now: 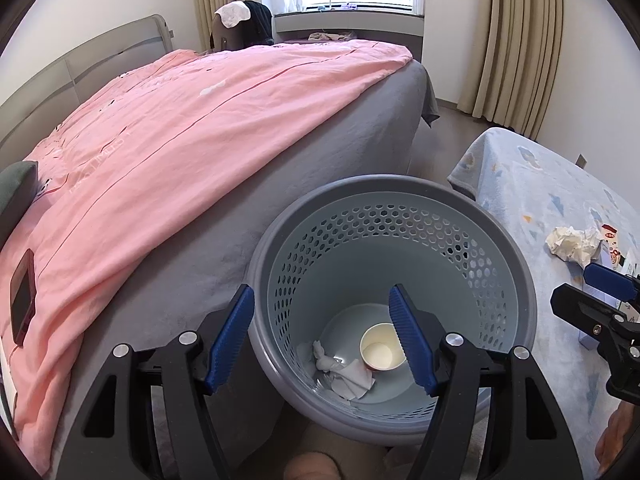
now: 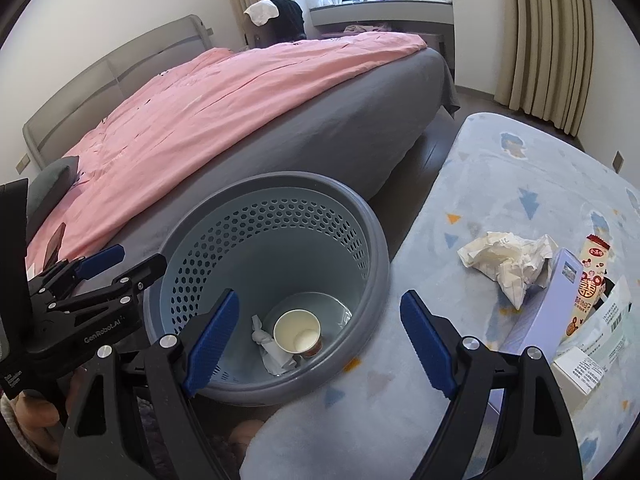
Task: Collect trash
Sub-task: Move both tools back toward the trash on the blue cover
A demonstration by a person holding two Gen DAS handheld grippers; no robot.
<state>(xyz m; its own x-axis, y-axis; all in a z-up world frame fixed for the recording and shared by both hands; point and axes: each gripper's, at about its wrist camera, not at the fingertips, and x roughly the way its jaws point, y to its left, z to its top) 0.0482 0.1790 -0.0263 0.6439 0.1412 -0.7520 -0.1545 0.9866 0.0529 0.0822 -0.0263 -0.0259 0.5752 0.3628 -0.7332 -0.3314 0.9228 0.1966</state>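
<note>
A grey-blue perforated wastebasket stands on the floor between the bed and a low table. At its bottom lie a paper cup and a crumpled white tissue. My left gripper hovers open over the basket's near rim with nothing between its blue pads. Crumpled paper sits on the blanket-covered table. The right gripper is open and empty, between basket and table, short of that paper.
Beside the crumpled paper lie a lilac box, a snack wrapper and white printed cartons. The bed with a pink quilt fills the left, a phone on it. Curtains hang at the right.
</note>
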